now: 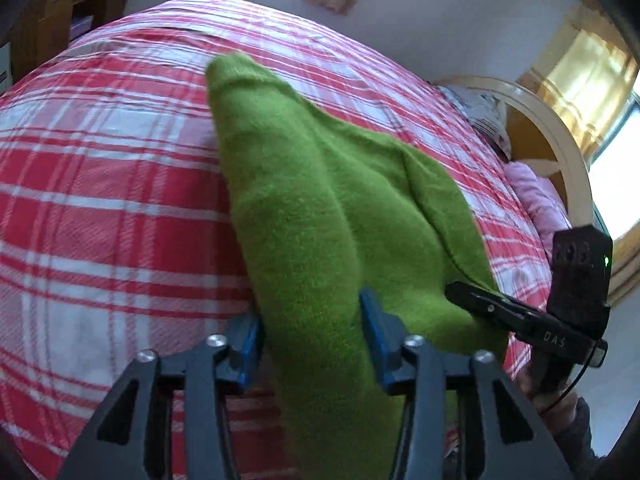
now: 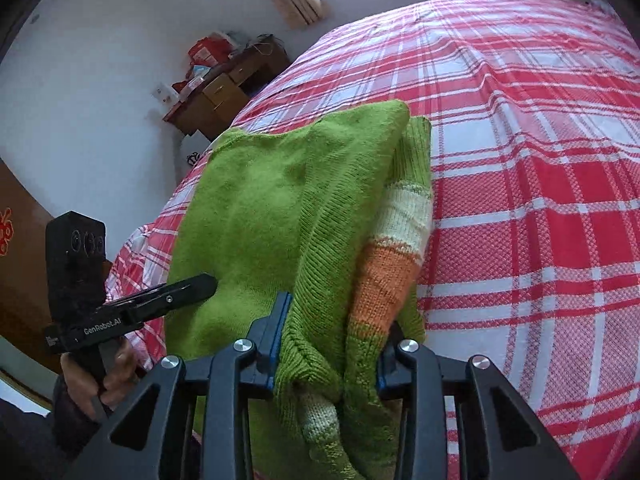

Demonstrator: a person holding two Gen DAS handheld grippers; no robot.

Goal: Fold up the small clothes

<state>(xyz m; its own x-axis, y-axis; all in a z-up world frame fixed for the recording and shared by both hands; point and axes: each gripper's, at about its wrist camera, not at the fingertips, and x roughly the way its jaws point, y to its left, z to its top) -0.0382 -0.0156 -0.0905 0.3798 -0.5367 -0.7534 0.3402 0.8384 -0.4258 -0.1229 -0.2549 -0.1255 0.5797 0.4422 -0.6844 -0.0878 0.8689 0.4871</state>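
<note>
Two grippers, one green sweater, on a plaid bed

Item 1: sweater, green knit, with an orange and white striped sleeve showing at centre right of the right wrist view. It lies bunched on the bed, which has a red and white plaid cover, and reaches down into the lower centre of both views.

Item 2: left gripper, lower centre of its view. Jaws part closed, gripping a thick fold of green knit.

Item 3: right gripper, lower centre of its view. Jaws narrow, clamped on bunched knit and sleeve.

Item 4: hand, lower left of the right wrist view, gripping the left gripper's handle.

Item 5: desk, wooden, upper left, beside the bed.
</note>
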